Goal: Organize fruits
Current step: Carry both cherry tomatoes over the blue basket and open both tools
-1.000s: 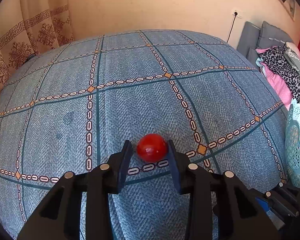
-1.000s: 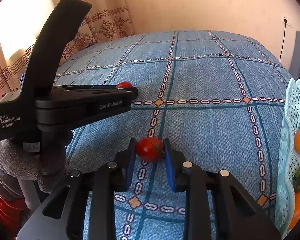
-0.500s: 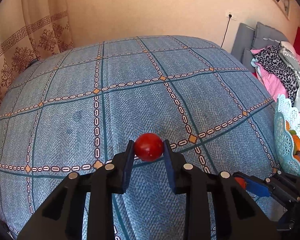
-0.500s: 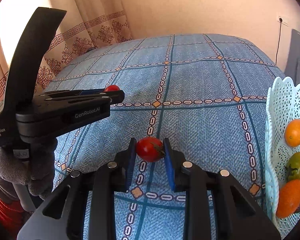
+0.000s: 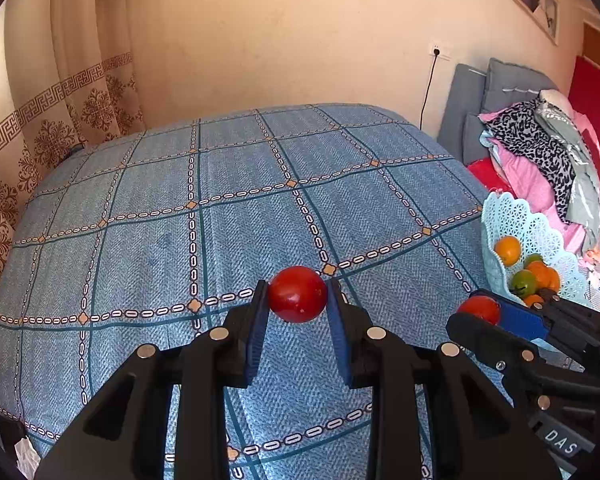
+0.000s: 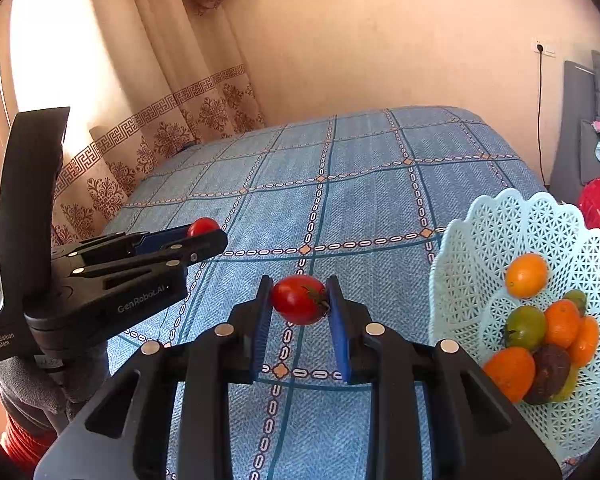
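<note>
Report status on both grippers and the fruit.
Left gripper shut on a round red tomato. Right gripper shut on a stemmed red tomato. Pale blue lattice plastic basket of fruit to the right; blue patterned cloth between unobstructed.

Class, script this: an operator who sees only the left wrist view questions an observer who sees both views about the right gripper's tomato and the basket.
Operator: Is the right gripper gripping its tomato squarely?
Observer: Yes. The right gripper pinches the tomato between both pads, with the green stalk against the right-hand pad.
Operator: What am I missing in the basket?
Observer: In the basket, a dark brown fruit lies beside an orange fruit.
</note>
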Motion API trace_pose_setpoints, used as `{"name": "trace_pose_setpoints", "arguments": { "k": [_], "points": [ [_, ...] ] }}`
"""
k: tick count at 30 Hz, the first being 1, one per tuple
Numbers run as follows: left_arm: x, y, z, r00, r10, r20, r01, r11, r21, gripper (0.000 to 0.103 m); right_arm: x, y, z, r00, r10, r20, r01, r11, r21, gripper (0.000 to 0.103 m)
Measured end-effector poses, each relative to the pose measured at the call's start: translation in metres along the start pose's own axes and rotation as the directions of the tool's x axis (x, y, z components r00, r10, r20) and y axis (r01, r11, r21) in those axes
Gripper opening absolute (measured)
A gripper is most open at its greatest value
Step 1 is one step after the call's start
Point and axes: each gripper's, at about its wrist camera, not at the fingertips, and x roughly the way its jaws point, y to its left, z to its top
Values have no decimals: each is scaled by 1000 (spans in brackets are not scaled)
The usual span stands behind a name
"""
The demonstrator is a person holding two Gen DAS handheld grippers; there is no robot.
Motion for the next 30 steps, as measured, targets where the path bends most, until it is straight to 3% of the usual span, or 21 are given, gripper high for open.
{"name": "trace_pose_setpoints", "arguments": {
  "k": [12, 22, 30],
  "points": [
    [-38, -54, 5, 994, -97, 54, 93, 994, 63, 29, -67, -56, 5, 992, -83, 91, 72, 990, 118, 28],
    [-43, -111, 3, 980, -197, 29, 191, 973, 133, 29, -99, -111, -18, 984, -165, 69, 144, 960, 240, 28],
    [-32, -145, -1, 972, -235, -9, 233, 959, 161, 29, -99, -134, -29, 988, -151, 26, 137, 944, 299, 28]
  ]
}}
